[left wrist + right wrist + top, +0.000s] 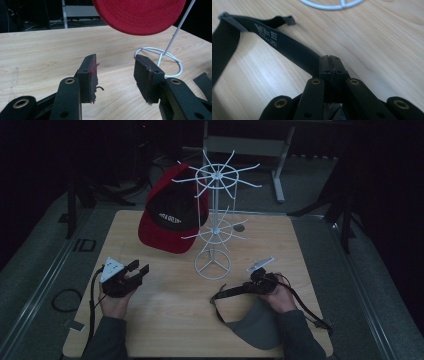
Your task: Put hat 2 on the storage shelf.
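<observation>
Right gripper (330, 65) clamped on grey cap's strap (287, 48), left gripper (117, 75) agape, wire rack (214, 220) and red cap (167, 215) beyond.

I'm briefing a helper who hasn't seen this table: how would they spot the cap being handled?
Start at the white wire rack standing mid-table, then look to its near right. The grey cap lies flat there, its black strap pinched in the right gripper. The red cap, by contrast, hangs on the rack.

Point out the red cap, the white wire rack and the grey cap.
red cap (165, 237): high view, on its brim.
white wire rack (213, 267): high view, on its ring base.
grey cap (260, 327): high view, on its crown.
</observation>
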Demonstrator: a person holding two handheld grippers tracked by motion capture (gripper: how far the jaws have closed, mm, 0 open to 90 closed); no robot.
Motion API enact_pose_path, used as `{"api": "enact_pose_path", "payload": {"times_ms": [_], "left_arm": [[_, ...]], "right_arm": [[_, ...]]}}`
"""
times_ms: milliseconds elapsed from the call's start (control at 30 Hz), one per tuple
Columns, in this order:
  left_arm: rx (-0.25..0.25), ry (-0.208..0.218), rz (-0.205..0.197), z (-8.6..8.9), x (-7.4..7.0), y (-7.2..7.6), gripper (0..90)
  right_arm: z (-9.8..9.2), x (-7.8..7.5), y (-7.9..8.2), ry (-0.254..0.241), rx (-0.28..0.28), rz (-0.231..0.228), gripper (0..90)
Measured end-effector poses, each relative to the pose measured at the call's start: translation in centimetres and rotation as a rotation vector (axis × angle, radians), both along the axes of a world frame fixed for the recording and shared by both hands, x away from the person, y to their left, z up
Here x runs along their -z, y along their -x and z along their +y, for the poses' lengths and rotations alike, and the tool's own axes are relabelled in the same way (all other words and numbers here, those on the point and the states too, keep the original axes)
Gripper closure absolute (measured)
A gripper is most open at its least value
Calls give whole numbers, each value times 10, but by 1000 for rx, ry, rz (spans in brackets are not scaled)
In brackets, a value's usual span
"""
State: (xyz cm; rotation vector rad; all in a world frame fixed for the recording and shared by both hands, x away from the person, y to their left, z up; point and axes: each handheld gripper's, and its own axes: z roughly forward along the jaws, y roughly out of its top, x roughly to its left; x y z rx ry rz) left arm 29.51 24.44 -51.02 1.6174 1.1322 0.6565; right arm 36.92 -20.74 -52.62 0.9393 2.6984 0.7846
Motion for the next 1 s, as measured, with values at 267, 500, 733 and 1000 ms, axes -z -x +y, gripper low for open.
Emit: {"api": "enact_pose_path", "payload": {"times_ms": [267,500,733,1000], "left_arm": [[-2,1,3,0,0,0,539],[-2,5,5,-1,1,-1,539],[-1,7,5,-1,1,-1,539],[1,8,6,-3,1,-1,539]], "right_arm": [[-35,-5,5,0,124,-42,896],[-74,-7,11,10,253,-78,896],[-102,-4,16,37,362,-87,895],[-96,-13,11,-54,303,-113,783]]}}
